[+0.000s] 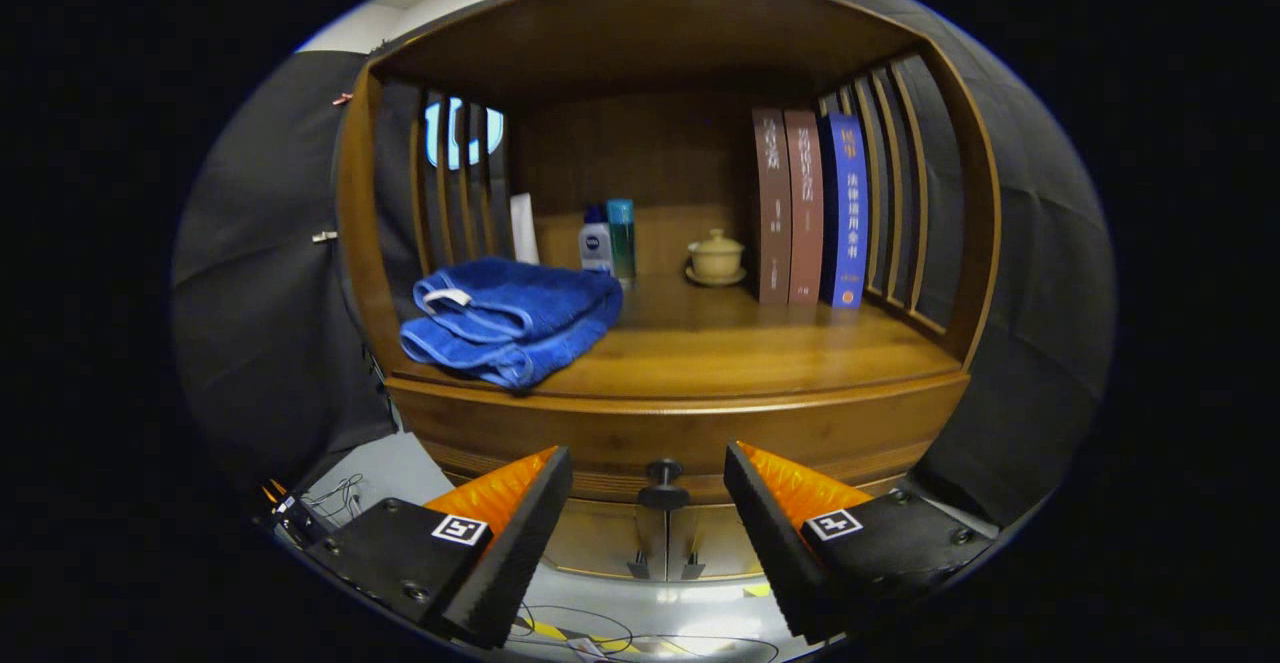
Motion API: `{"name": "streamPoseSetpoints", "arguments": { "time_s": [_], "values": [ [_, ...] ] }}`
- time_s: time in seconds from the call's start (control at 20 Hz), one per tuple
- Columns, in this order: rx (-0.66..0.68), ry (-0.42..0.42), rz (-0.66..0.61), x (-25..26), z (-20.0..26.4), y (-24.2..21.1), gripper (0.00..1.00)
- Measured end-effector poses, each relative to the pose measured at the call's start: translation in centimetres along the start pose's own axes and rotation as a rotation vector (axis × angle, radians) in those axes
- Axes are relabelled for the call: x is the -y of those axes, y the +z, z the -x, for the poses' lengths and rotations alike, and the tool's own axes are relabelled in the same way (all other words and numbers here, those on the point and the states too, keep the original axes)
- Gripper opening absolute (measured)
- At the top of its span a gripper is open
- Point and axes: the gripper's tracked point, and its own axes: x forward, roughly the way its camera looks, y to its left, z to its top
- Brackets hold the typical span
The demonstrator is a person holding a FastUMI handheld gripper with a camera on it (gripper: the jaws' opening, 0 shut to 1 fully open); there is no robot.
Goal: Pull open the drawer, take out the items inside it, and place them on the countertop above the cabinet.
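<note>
The wooden cabinet (690, 413) is the landmark here: its open shelf, the countertop (730, 353), sits above a curved front band that I take to be the drawer (600, 438), shut for now, so what it holds cannot be told. On the countertop's left lies a folded blue towel (510, 318), soft and overhanging the front edge slightly; at the right stand three books (810, 208) upright against the slatted side. Toward the back, between towel and books, are two small bottles (608, 240) and a lidded ceramic cup on a saucer (715, 258), the most breakable thing there and worth keeping clear of when setting items down. Smallest is the dark round knob (663, 483) just under the drawer band, above two lower doors. The gripper (648, 498) hangs with its jaws wide apart, empty, the knob lying between and beyond them. The knob looks hard, smooth and small, likely slippery; a square pinch on its stem seems best.
</note>
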Motion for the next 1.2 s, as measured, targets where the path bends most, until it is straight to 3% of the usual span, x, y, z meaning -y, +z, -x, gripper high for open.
{"name": "streamPoseSetpoints", "arguments": {
  "time_s": [0.15,0.35,0.65,0.8,1.2],
  "values": [
    [-0.065,-0.015,0.0,0.8,-1.8,-2.1,1.0],
    [-0.133,-0.051,-0.029,1.9,-4.2,-4.8,0.92],
    [-0.175,-0.071,-0.002,2.0,-5.0,-5.8,0.46],
    [-0.184,-0.067,-0.02,2.1,-5.4,-6.0,0.33],
    [-0.201,-0.061,-0.004,1.8,-2.6,-7.0,0.32]
  ]
}}
